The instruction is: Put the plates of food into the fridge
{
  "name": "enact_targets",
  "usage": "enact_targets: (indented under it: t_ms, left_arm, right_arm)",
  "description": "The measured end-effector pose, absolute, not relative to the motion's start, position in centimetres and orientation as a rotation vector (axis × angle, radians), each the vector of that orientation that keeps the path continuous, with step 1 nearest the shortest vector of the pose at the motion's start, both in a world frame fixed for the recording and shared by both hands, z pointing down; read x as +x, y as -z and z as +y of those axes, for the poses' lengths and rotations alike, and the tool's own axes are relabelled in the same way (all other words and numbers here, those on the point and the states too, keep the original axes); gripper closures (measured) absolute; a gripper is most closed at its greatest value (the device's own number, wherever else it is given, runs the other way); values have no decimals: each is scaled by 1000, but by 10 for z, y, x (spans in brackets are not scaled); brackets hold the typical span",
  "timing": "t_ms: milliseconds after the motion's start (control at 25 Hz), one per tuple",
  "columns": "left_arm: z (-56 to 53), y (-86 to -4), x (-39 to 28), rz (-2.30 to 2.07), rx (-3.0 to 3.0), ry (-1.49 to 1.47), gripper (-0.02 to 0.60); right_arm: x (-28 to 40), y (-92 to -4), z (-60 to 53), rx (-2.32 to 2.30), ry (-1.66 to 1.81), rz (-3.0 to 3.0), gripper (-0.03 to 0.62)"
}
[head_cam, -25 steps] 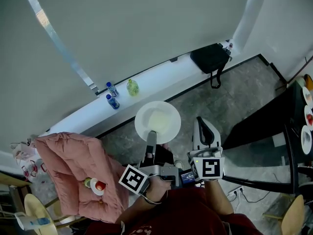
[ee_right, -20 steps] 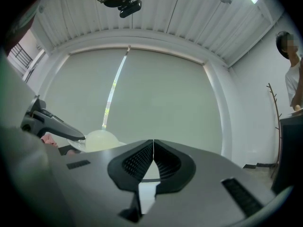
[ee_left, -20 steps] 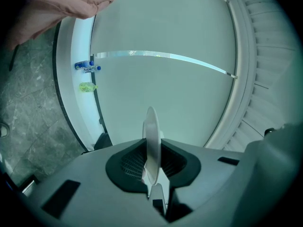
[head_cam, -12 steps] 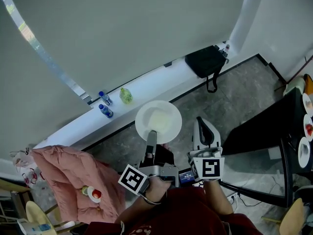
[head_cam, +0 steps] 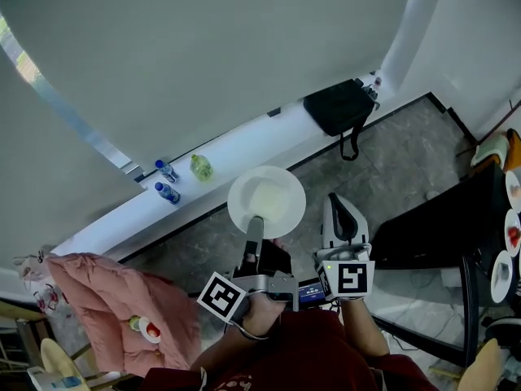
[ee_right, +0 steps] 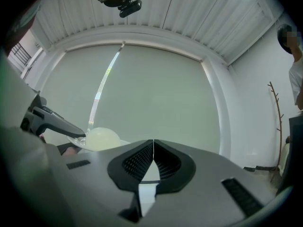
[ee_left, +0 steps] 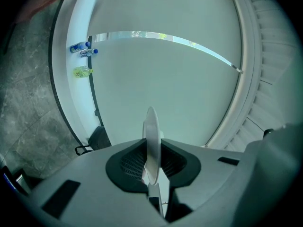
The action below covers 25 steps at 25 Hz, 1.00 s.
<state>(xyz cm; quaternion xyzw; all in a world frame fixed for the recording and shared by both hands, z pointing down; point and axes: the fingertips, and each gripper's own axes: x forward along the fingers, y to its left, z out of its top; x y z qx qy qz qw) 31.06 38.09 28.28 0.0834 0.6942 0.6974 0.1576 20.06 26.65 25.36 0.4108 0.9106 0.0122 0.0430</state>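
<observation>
A grey stone floor [head_cam: 391,153] ran to a white ledge [head_cam: 244,143] carrying 3 bottles [head_cam: 201,167] and a black bag [head_cam: 335,106]. The left gripper [head_cam: 256,221] was clamped on the rim of a white plate [head_cam: 266,201] of pale food, above the floor. The right gripper [head_cam: 339,202] was closed and empty. A dark table [head_cam: 440,226] stood to the right and a pink jacket [head_cam: 114,300] to the left, with bare floor between them.

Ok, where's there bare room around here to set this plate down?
The white sill is bare between the green bottle and the black bag; left of that, two blue bottles crowd it. The dark table looks bare on its left part, with plates lined along its right edge.
</observation>
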Motion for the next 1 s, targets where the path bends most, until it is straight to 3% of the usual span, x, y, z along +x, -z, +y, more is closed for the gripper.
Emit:
enact_targets:
  t_ms: [1000]
  left_arm:
    - [495, -298, 150, 2007, 110, -2137, 518]
  right_arm:
    - [61, -268, 370, 1071, -150, 2885, 582]
